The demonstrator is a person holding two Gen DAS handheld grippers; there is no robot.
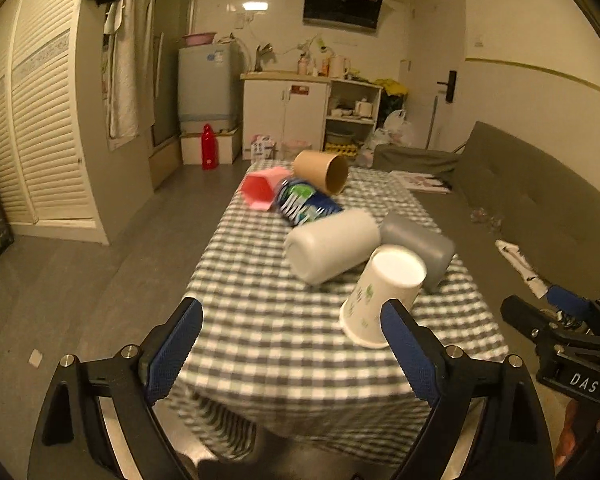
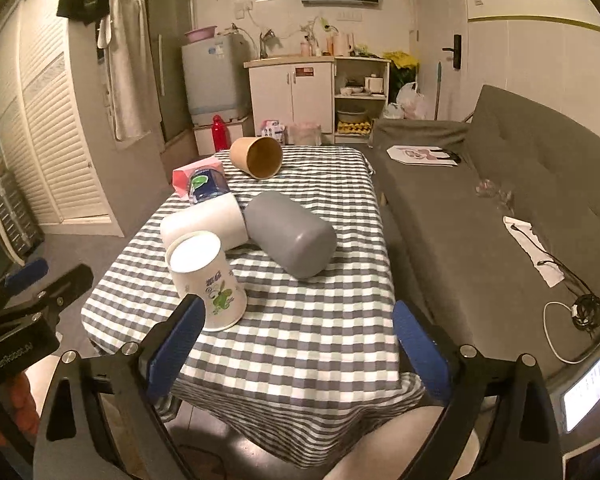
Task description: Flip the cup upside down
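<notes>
Red bottle (image 2: 219, 133) on floor by white cabinet (image 2: 291, 95); grey sofa (image 2: 512, 184) beside checked table (image 2: 300, 340).

Left tool (image 1: 292, 344): blue pads spread wide, nothing between them.
Paper cup (image 1: 380, 296): mouth down, tilted, just beyond the right pad.
White cup (image 1: 332, 246): on its side, touching the grey cup (image 1: 420, 244).
Farther back: pink cup (image 1: 260, 188), blue packet (image 1: 304, 202), brown cup (image 1: 322, 170).
Tabletop (image 1: 280, 340): grey-and-white checked cloth.
Right tool (image 1: 556, 320): at the right edge.

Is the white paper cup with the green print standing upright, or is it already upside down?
Upside down. The paper cup has its wide rim on the tablecloth and its closed, narrower base on top. It appears to lean slightly.
</notes>
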